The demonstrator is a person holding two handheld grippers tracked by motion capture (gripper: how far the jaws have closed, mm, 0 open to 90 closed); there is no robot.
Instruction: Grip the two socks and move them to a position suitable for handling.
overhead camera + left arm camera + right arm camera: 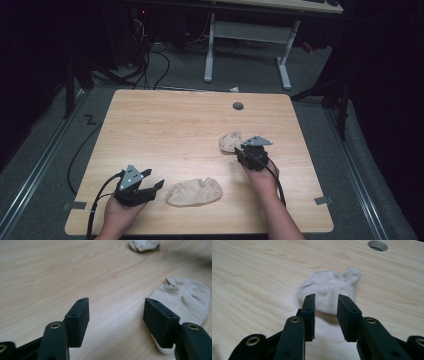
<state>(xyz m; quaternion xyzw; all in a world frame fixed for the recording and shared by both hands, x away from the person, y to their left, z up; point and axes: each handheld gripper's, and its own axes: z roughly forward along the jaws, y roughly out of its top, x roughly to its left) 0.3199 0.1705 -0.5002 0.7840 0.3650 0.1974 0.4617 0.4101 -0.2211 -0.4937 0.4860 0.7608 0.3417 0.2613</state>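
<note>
Beige knit, two pieces of it: a flat sock [195, 192] lies on the table [165, 125] just to the right of the left tongs [155, 185], and a bunched sock [230, 141] sits just ahead of the right tongs [238, 151], close to their tips. In the left gripper view the left tongs [116, 307] stand spread wide with bare wood between the pads and the flat sock [185, 298] off beside the right-hand pad — released, holding nothing. In the right gripper view the right tongs [325, 302] are parted too, with the bunched sock [329, 290] just beyond the tips and nothing pinched.

What could go wrong, as I judge it: the bunched sock is soft and lumpy, so pads closing on it may catch a single fold and drag the bundle open instead of lifting it whole. A low approach could push it forward along the smooth wood towards the round cable hole [377, 245] — it slides easily. The flat sock lies thin against the table, so the left pads could scrape wood and skate over the fabric, or grip one layer only. The cable [100, 200] trailing from the left tongs could also snag at the table edge.

No brand, label or writing can be read on the socks, the tongs or the table.
</note>
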